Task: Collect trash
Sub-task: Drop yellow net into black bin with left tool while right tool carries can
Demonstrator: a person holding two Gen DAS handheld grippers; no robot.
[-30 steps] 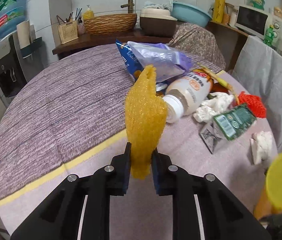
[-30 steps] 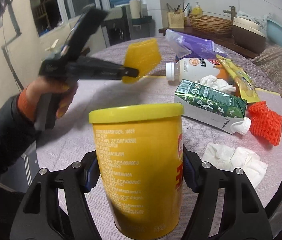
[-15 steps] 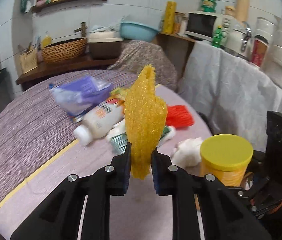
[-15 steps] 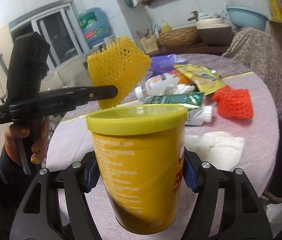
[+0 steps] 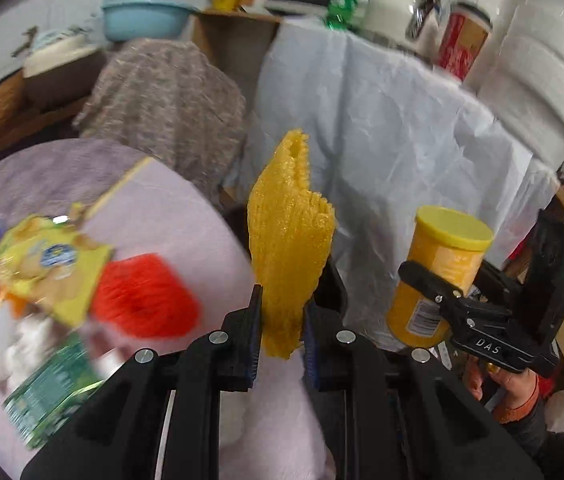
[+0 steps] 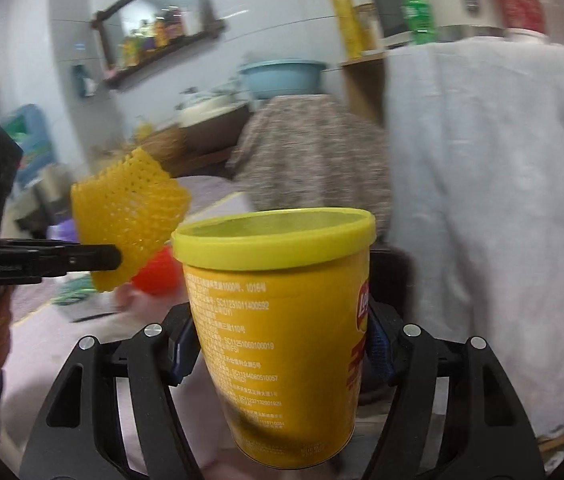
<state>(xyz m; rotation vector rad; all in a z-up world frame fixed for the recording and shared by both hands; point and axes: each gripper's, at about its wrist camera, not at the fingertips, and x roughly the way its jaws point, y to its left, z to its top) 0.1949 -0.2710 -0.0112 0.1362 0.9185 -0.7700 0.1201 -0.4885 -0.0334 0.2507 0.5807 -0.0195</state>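
Big picture first: the round table sits off to my left with plenty of rubbish on it, a red foam net, a yellow snack bag and a green carton, all blurred. Ahead hangs a pale draped sheet. No bin in sight, so I can't say where I'm dropping.

My right gripper is clamped on the yellow chip can, lid on, jaws wide around its smooth, tilted body; a slip would send it rolling.

My left gripper is pinched narrow on the yellow foam net, which stands up floppy above the pads. Only its lower end is caught, so a jerk could tug it free.
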